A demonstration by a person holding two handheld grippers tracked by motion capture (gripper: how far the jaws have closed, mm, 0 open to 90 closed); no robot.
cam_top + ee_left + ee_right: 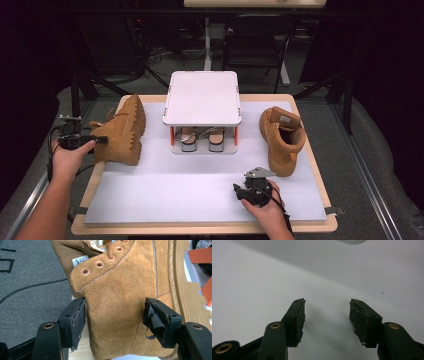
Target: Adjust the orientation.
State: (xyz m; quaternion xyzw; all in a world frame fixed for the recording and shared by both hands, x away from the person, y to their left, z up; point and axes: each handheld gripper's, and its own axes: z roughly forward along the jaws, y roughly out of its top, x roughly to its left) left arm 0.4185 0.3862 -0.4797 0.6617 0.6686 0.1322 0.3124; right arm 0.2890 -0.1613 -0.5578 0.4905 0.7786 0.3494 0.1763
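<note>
Risk of slip: left gripper (113,322) clamped across the heel of the left boot (122,131), pads against smooth suede, boot tipped on its side at the desk (210,227) left edge, so could twist free and drop off. Right gripper (327,320) parted wide, holding nothing, over white mat (190,190), near but apart from right boot (281,137).

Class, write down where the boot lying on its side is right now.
In the high view the tipped boot lies at the table's left edge, left of the white rack, with the left gripper at its heel.
</note>
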